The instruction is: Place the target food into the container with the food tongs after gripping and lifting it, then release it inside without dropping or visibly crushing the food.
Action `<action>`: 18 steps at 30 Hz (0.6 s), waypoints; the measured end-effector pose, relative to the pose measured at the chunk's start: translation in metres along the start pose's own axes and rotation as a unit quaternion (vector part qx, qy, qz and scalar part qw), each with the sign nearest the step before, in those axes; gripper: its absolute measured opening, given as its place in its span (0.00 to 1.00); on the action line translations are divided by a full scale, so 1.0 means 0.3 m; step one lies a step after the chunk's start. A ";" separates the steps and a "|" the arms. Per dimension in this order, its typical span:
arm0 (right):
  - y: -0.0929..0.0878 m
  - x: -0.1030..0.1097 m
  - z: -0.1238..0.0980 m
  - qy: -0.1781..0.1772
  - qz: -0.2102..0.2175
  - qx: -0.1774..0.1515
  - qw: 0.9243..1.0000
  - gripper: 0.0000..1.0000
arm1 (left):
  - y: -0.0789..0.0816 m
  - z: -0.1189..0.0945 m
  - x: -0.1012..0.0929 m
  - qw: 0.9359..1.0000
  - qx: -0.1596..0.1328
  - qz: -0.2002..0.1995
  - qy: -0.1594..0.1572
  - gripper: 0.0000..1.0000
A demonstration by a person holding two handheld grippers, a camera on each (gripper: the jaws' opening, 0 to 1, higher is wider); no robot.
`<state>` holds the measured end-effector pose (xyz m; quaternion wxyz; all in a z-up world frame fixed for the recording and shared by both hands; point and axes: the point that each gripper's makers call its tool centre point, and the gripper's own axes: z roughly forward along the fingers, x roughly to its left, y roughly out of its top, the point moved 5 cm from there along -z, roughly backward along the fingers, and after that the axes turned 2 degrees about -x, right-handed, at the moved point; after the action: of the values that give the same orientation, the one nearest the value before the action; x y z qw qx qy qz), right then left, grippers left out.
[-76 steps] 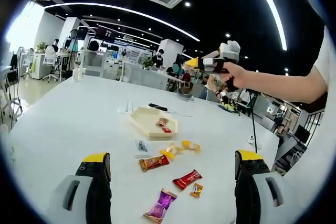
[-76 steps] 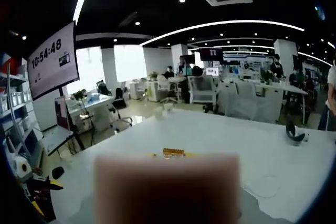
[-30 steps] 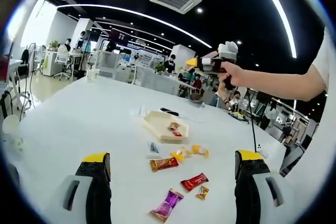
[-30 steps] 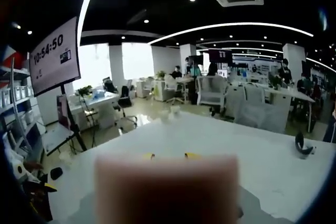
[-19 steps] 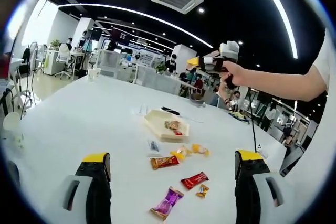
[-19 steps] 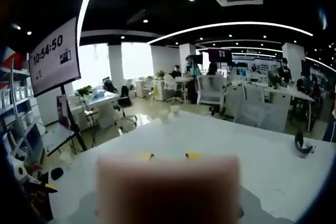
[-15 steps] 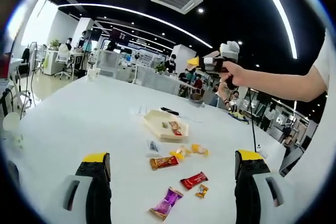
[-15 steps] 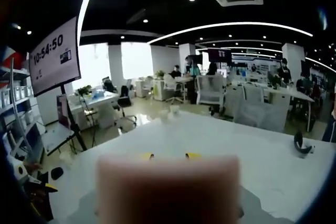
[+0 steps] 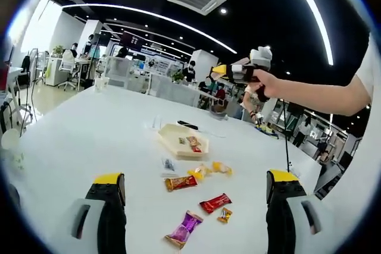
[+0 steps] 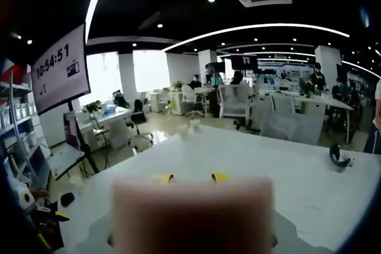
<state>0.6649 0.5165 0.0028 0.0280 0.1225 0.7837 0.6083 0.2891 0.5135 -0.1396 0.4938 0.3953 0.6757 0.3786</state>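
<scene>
Left gripper (image 9: 196, 206) jaws are standing spread – tray (image 9: 169, 141) ahead between them, candies (image 9: 214, 202) nearer; right gripper (image 9: 238, 72) jaws' state is unclear.

Left gripper (image 9: 196, 206): two black jaws with yellow caps and grey side housings. Right gripper (image 9: 238, 73): black and grey body with yellow-tipped jaws. The person's white short sleeve (image 9: 370, 63) shows at the view's edge.
</scene>
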 end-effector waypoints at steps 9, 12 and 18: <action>0.012 -0.033 -0.046 -0.011 0.009 -0.010 1.000 0.25 | 0.009 0.002 -0.014 1.000 0.001 0.004 -0.010 0.99; 0.020 -0.040 -0.071 -0.012 0.014 -0.016 1.000 0.26 | 0.016 0.013 -0.016 1.000 0.003 0.008 -0.017 0.99; -0.019 -0.047 -0.108 -0.014 0.017 -0.007 1.000 0.26 | 0.038 0.014 -0.025 0.999 0.009 0.021 -0.024 0.99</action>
<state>0.6715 0.4813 0.0042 0.0296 0.1440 0.7768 0.6124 0.2964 0.5118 -0.1276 0.4988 0.4226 0.6584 0.3730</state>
